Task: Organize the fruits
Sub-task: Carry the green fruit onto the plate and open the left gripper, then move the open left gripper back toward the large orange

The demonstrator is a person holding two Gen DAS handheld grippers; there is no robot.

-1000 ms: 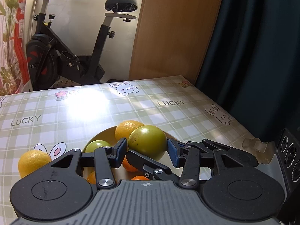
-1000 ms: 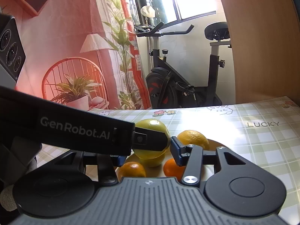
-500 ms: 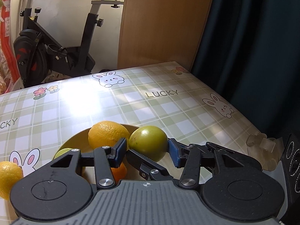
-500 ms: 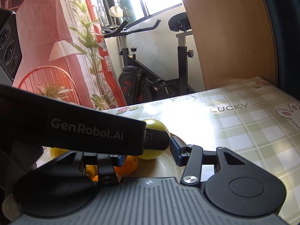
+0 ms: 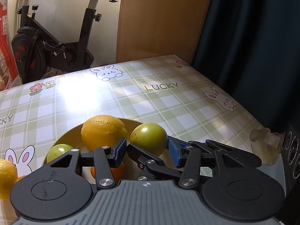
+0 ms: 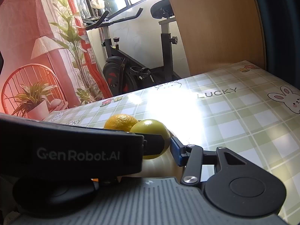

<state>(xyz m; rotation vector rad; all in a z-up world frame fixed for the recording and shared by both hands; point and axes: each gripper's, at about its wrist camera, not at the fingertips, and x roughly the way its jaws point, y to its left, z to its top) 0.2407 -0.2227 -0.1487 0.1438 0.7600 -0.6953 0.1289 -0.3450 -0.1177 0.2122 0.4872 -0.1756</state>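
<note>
Bowl (image 5: 72,133) mostly filled, one orange (image 5: 5,176) loose on worktop (image 5: 168,108); right fingers (image 6: 176,154) seemingly gripped a green fruit (image 5: 149,138), left fingers (image 5: 173,152) part-open astride it, not gripping.

Worktop (image 5: 168,101) cover: glossy vinyl, hard glare ahead of the left gripper (image 5: 145,151). Green fruit (image 5: 149,138) between its pads: smooth, waxy sheen. Orange (image 5: 103,131) just left: dimpled, semi-matt peel. Gripper links matt black plastic, bright metal rivets, ribbed blue pads. Panel (image 5: 161,18) beyond: matt wood.
</note>
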